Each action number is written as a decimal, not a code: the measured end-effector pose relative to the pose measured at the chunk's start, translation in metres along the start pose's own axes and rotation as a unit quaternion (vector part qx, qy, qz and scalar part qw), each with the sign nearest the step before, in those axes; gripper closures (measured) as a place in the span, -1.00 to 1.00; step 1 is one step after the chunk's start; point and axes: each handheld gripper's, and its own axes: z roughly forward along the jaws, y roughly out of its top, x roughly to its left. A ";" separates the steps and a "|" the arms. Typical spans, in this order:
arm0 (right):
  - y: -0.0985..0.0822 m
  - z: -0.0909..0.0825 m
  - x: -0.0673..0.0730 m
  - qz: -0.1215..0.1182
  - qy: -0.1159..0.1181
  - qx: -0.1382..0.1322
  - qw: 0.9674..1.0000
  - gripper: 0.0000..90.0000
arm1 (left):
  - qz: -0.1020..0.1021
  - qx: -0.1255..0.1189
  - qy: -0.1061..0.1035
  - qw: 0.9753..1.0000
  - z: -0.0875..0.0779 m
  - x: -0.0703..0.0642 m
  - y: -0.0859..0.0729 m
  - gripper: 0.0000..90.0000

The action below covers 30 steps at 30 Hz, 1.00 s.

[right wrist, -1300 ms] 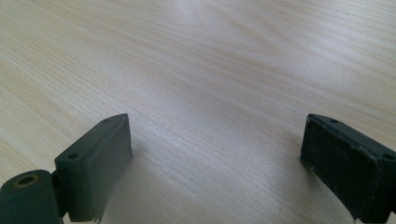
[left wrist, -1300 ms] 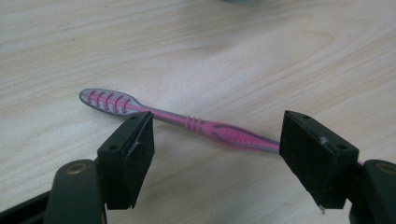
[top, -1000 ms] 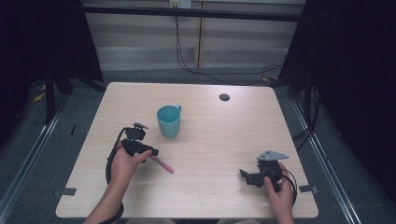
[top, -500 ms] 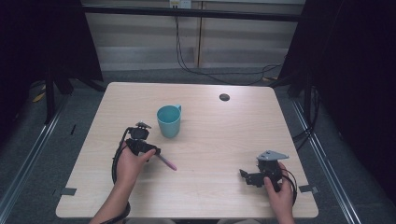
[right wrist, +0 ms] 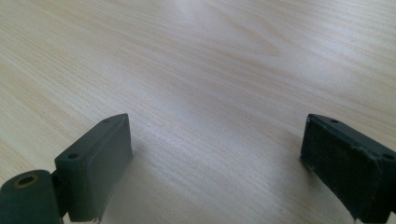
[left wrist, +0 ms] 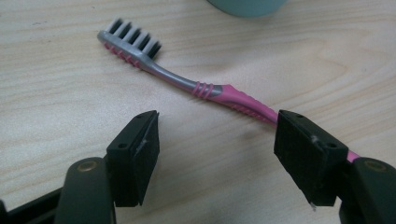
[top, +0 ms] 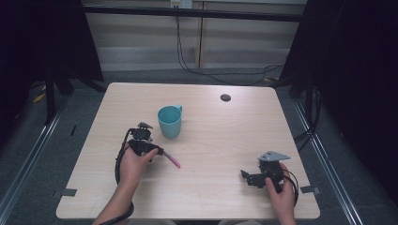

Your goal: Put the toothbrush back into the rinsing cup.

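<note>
Pale wood table [top: 211, 187], dark room, both claws apart, pink toothbrush [left wrist: 196, 86] lying flat betw. left claw [left wrist: 217, 144] jaws

Teal cup [top: 169, 121] just beyond the toothbrush [left wrist: 187, 84]; open tabletop [top: 225, 140] elsewhere

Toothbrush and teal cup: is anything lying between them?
No. In the high view only bare table separates the toothbrush from the cup.

The pink-and-grey plastic toothbrush [left wrist: 205, 87] lies flat on the pale wooden tabletop — dark-tipped bristles facing up, head pointing toward the teal cup, its ribbed neck curving into the pink handle — just in front of that cup.
</note>
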 end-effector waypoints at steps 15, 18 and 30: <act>0.000 0.000 0.000 0.000 0.001 0.001 1.000 -0.82 | -0.025 -0.009 0.025 0.999 0.004 -0.008 0.012 -0.38; 0.000 0.000 0.000 0.000 0.001 0.000 1.000 -0.82 | -0.028 -0.011 0.028 0.999 0.007 -0.009 0.013 -0.38; 0.000 0.000 0.000 -0.001 0.002 0.000 1.000 -0.82 | -0.003 -0.007 0.050 0.999 0.014 -0.016 0.014 -0.22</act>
